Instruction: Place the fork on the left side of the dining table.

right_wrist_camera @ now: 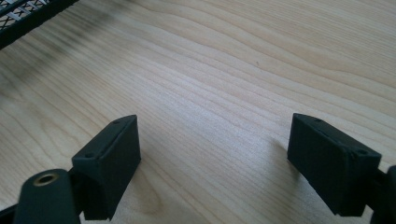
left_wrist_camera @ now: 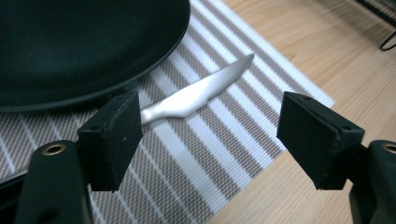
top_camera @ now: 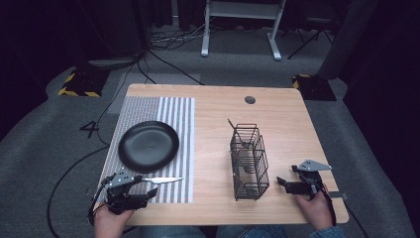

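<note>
At the lower left of the high view, the left gripper (top_camera: 143,190) sits over the near edge of the striped placemat (top_camera: 173,129), its fingers (left_wrist_camera: 112,135) spread wide apart with nothing between them. A silver knife (top_camera: 162,180) lies flat on the placemat just below the black plate (top_camera: 148,146), blade pointing toward the middle of the frame. In the left gripper view the blade runs from behind the left finger up toward the upper middle of the frame, close beside the plate's rim but resting on the mat rather than on the plate; its handle end is hidden behind that finger, so I cannot tell whether the finger touches it.

At the lower right of the high view, the right gripper (top_camera: 283,183) hovers near the tabletop (top_camera: 218,114), just right of the black wire caddy (top_camera: 249,161). Its fingers (right_wrist_camera: 109,158) are also open and empty, with bare wood between them in the right gripper view and a corner of the caddy at the upper left of that frame.

Judging by the layout, the work is table setting: 1 plate is placed, and 1 knife appears laid out beside it. The caddy seems to hold at least 1 more dark utensil, its handle sticking out at the top, though its kind is too small to tell. So the job looks partly done, with the remaining cutlery still to be drawn from the caddy and laid by the plate.
</note>
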`<state>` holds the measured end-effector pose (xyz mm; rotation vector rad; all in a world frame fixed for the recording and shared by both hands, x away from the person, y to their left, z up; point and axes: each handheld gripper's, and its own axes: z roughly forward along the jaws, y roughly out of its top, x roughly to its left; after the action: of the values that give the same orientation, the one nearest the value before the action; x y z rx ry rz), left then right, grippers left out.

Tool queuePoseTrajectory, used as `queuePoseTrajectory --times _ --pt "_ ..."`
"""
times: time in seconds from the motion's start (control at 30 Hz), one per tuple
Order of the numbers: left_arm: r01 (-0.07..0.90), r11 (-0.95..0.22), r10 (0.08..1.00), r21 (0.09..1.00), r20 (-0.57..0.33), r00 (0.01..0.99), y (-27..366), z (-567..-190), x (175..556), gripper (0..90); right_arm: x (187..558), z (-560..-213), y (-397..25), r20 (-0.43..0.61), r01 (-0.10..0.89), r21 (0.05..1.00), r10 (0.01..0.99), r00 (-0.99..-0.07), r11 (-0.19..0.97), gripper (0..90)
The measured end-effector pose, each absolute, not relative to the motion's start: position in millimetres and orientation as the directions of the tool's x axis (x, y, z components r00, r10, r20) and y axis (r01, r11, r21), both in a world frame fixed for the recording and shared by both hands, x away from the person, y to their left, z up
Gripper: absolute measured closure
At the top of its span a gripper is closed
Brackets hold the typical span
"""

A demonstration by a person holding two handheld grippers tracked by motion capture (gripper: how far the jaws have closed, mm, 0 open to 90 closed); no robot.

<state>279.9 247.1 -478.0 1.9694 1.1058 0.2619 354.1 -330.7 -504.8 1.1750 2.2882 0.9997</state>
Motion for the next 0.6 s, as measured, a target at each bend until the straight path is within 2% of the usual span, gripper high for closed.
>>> queuePoseTrajectory --times 0.37,0.6 --pt "0.565 -0.283 0.737 0.775 -0.201 0.645 222.5 -458.5 298.4 19.1 354.0 -504.8 -330.7 -0.012 0.545 0.738 0.815 -0.579 0.398 17.1" --pt "0.533 -0.301 0.69 0.791 -0.205 0.694 210.8 -444.6 315.5 23.7 354.0 -504.9 -330.6 -0.011 0.546 0.738 0.816 -0.578 0.397 17.1"
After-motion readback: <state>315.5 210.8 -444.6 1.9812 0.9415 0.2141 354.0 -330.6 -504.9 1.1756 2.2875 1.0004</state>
